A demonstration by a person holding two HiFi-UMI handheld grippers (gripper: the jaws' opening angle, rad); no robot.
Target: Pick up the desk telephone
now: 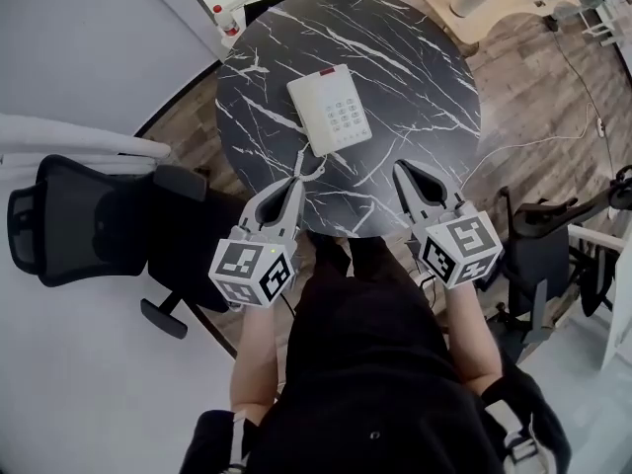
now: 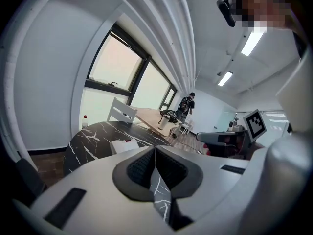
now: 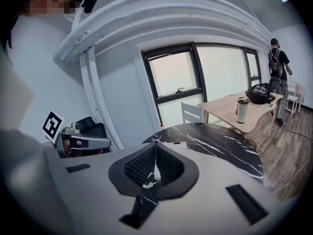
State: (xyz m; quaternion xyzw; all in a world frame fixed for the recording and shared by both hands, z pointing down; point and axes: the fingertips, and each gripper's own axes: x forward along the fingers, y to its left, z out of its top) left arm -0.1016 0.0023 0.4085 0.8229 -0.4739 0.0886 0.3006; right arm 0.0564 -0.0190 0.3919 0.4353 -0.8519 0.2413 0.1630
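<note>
Now | L tongs (image 1: 296,178) clenched, empty | R tongs (image 1: 404,168) clenched, empty | both near desk telephone (image 1: 330,109), not touching

Bright, soft daylight from big windows (image 3: 195,82) on far side, blown out; ceiling strips (image 2: 252,42) glare. Head view sharp, desk telephone (image 1: 330,109) crisp, shadows faint. Gripper views: heavy fisheye bend w/ dark vignette at edges.

Round black marble table (image 1: 415,77) carrying a single white desk telephone (image 1: 330,109).
The table's dark top is streaked with white veins. The telephone lies flat near the table's middle, slightly askew, keypad facing up. Its thin white cord (image 1: 308,166) runs loosely across the top, from the telephone's corner toward the table's near edge.
</note>
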